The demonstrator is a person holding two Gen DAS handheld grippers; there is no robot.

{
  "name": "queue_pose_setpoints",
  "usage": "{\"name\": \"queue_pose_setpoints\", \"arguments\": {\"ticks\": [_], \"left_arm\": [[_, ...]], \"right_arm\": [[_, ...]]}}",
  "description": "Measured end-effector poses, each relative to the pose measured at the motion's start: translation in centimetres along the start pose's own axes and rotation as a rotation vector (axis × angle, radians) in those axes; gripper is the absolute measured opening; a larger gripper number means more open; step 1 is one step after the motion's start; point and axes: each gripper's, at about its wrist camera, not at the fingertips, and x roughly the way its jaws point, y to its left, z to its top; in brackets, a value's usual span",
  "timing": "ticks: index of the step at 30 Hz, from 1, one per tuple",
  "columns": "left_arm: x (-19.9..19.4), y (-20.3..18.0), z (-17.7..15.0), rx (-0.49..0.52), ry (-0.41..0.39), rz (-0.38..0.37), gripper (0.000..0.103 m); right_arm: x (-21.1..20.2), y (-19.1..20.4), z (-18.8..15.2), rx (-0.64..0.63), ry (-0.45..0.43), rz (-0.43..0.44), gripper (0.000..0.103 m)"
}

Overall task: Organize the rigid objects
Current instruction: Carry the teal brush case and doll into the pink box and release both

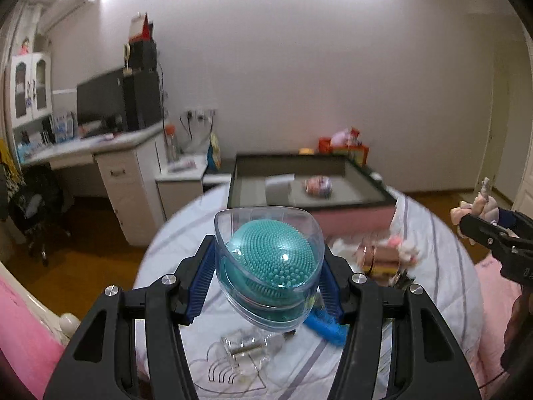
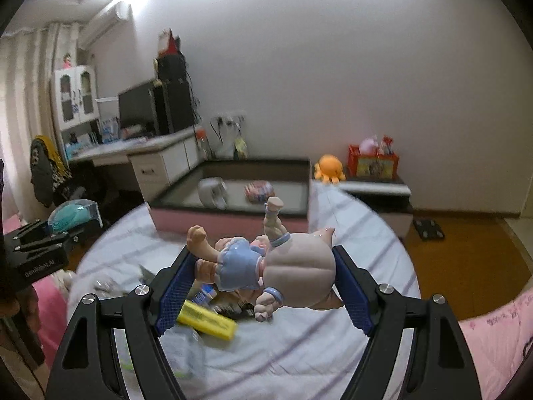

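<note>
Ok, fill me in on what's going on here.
A person is tidying things off a bed with a gripper in each hand. The left gripper is shut on a clear case with a teal bristled brush inside. The right gripper is shut on a doll figurine, held sideways. Both are held above the striped bedsheet. Ahead sits a dark-rimmed tray already holding two items.

Plain pale wall (image 2: 333, 66) lit from above; brown wooden floor (image 2: 466, 250); white desk with drawers (image 1: 116, 163) bearing a dark monitor (image 2: 136, 108); white glass-fronted cabinet (image 2: 75, 96); pale curtains (image 2: 20, 100) at left
</note>
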Motion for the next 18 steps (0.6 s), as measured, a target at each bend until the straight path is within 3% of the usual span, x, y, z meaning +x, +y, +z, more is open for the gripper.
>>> {"name": "queue_pose_setpoints", "arguments": {"ticks": [6, 18], "left_arm": [[-2.3, -0.9, 2.4, 0.02, -0.099, 0.019, 0.058], [-4.5, -1.1, 6.0, 0.043, -0.209, 0.041, 0.058]], "right_arm": [[-1.2, 2.3, 2.6, -0.035, -0.097, 0.038, 0.081], [-0.8, 4.0, 5.5, -0.065, -0.149, 0.068, 0.081]]}}
